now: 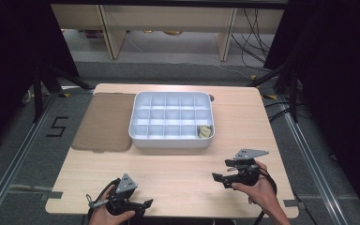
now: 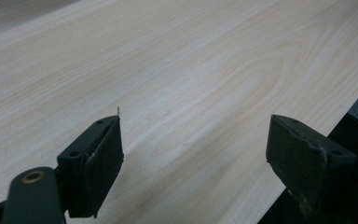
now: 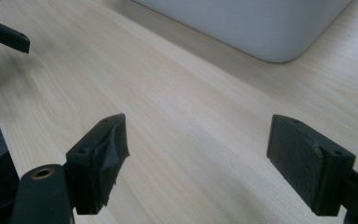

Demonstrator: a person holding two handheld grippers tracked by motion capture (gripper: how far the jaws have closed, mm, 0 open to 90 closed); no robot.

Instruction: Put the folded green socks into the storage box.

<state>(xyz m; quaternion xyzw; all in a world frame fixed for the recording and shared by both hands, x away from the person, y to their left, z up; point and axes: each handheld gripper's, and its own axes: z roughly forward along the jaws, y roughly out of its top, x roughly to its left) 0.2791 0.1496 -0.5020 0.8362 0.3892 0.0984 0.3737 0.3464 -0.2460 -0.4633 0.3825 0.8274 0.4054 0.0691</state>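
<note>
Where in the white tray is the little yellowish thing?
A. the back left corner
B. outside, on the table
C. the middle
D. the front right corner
D: the yellowish thing sits in the tray's corner compartment nearest the right gripper, and the other compartments look empty.

Looks like a lab or data-collection test cell, not a home or shop. Light wood tabletop [image 1: 178, 168] standing alone on grey floor [image 1: 23, 154], black curtains [image 1: 9, 47] closing off both sides. Black stand legs [image 1: 40, 89] left and right of it, metal floor rails [image 1: 309, 154] running along each side. Digit "5" taped on the floor [image 1: 56, 126], station-number style. Loose cables [image 1: 255, 37] trailing at the back, plain workbench legs [image 1: 115, 33] beyond. Black tape tabs [image 1: 51, 195] marking the tabletop corners.
</note>
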